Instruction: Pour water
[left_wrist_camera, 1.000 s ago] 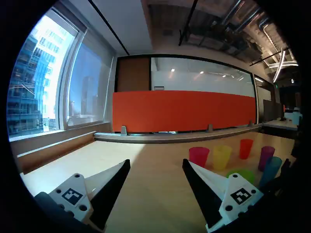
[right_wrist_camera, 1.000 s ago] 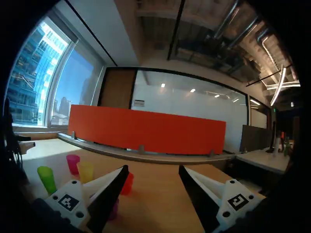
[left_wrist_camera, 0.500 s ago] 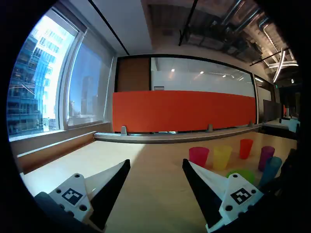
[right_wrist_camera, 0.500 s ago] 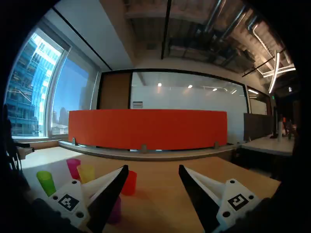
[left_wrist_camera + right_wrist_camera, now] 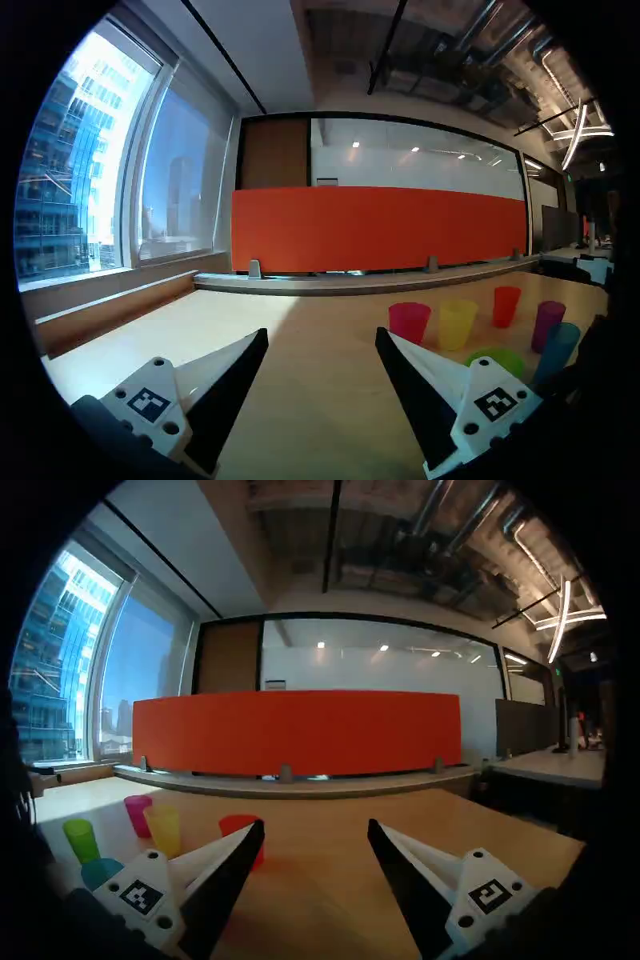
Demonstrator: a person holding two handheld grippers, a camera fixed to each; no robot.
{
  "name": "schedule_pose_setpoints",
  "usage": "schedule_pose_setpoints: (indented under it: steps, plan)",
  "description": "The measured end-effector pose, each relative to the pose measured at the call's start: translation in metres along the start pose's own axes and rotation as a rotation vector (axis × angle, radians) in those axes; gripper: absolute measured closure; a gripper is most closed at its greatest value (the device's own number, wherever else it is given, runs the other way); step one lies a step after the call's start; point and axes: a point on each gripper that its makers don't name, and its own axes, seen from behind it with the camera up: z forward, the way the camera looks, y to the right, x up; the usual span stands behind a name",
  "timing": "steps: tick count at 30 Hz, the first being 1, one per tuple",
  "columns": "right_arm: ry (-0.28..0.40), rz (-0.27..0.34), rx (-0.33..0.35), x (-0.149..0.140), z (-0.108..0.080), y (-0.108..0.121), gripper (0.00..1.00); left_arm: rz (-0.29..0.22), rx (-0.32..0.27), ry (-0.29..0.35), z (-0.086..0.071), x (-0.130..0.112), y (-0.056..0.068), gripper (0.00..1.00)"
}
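On the wooden table (image 5: 304, 352) stand six coloured cups (image 5: 456, 322), contents unseen.

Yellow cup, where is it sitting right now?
In the left gripper view the yellow cup stands right of centre on the table, between the pink cup and the red cup.

orange partition (image 5: 376, 228) along far edge of wooden table (image 5: 320, 384); tall window (image 5: 72, 184) beside; exposed pipes (image 5: 496, 40) overhead.

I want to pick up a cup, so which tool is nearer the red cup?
Likely the right. The red cup stands just beyond the right tool's left finger; from the left tool it is farther off, to that tool's right.
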Motion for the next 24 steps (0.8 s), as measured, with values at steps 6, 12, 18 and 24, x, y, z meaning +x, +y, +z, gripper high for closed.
schedule_pose_setpoints:
  steps: [6,12,18,24]
  plan:
    - [-0.019,0.008,-0.002,-0.009,0.001,0.002,0.00,0.000,0.000,0.000,0.000,0.000,0.000,0.00]
    - [-0.031,-0.006,-0.002,-0.012,0.001,0.002,0.00,0.000,0.000,0.000,0.000,0.000,0.000,0.00]
    - [-0.036,-0.015,-0.006,-0.013,0.003,0.001,0.00,0.000,0.000,0.000,0.000,0.000,0.000,0.00]
    - [-0.037,-0.014,-0.008,-0.014,0.003,0.002,0.00,0.000,0.000,0.000,0.000,0.000,0.000,0.00]
